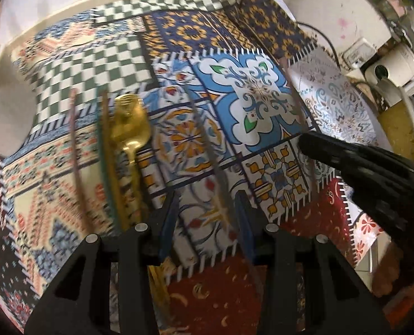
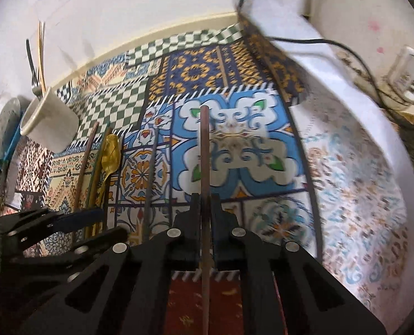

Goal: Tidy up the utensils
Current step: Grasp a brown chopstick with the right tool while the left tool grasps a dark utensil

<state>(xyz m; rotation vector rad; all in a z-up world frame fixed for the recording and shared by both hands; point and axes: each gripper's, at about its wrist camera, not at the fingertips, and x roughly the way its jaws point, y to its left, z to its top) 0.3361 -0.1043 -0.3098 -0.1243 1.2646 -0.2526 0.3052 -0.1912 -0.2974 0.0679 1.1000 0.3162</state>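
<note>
The right gripper [image 2: 204, 203] is clamped on a thin brown chopstick [image 2: 204, 150], held near mid-length, its tip pointing toward the far edge of the table. The left gripper [image 1: 207, 212] stands part open with nothing between its fingers, above a dark thin stick [image 1: 207, 139]. Toward the left edge lie a gold spoon [image 1: 129, 122] and more sticks [image 1: 76, 139], side by side. The chopstick appears light, stiff and smooth; a mid-length hold should limit swivel. The patterned tablecloth [image 1: 262, 97] covers the table. A white mug [image 2: 49, 122] stands at the left, a white wall behind.
</note>
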